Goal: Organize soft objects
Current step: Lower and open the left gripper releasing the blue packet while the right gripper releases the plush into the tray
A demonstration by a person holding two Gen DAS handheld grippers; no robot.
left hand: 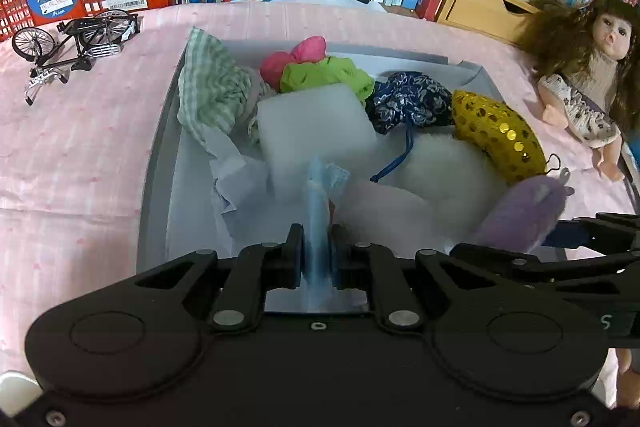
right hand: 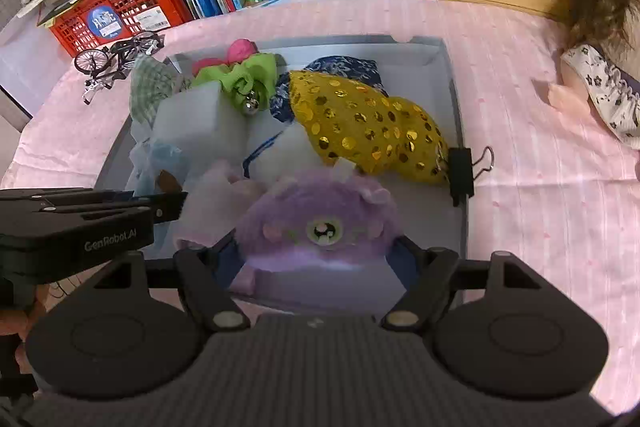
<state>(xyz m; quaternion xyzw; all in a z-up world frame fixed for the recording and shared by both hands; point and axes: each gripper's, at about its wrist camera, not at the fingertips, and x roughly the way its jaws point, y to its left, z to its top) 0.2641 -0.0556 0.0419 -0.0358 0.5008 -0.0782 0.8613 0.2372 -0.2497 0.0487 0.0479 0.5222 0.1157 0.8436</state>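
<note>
Purple plush toy (right hand: 320, 223) grasped in right gripper (right hand: 316, 255) jaws over grey box (right hand: 454, 99), left gripper (left hand: 318, 227) jaws clenched on blue face mask (left hand: 320, 187).

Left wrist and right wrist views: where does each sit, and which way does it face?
Left wrist: on the left hand-held gripper, looking down into the grey box; jaws shut on a blue mask.
Right wrist: on the right hand-held gripper, same direction; holds a purple plush.
Shared: box, gold sequin pouch, white sponge.

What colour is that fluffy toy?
Purple plush toy, one green eye; clearest in the right wrist view.
</note>
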